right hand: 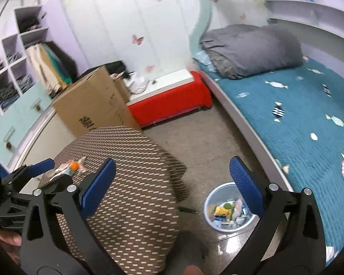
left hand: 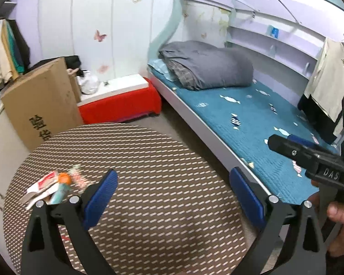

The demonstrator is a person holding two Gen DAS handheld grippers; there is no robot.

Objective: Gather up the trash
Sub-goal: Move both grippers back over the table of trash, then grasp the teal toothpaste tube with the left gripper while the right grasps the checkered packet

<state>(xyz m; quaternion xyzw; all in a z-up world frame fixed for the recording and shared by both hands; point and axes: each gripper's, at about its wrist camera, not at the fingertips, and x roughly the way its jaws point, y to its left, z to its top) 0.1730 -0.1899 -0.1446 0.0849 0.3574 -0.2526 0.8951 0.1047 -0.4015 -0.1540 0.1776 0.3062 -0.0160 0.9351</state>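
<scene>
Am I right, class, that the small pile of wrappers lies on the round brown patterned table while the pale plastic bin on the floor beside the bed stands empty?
Not quite. The small pile of wrappers does lie on the round brown patterned table, but the pale plastic bin on the floor beside the bed is not empty: the right wrist view shows several pieces of packaging already inside it.

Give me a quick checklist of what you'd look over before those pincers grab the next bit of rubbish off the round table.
1. Left gripper open and empty: ok.
2. Right gripper open and empty: ok.
3. Trash pile left on the round table: ok, wrappers and an orange-capped item lie near its left edge.
4. Left gripper lined up with the pile: not ok, the pile sits left of its fingers.
5. Waste bin within view on the floor, open-topped: ok, already partly filled.
6. Number of pieces in the pile: cannot tell, blurred.
</scene>
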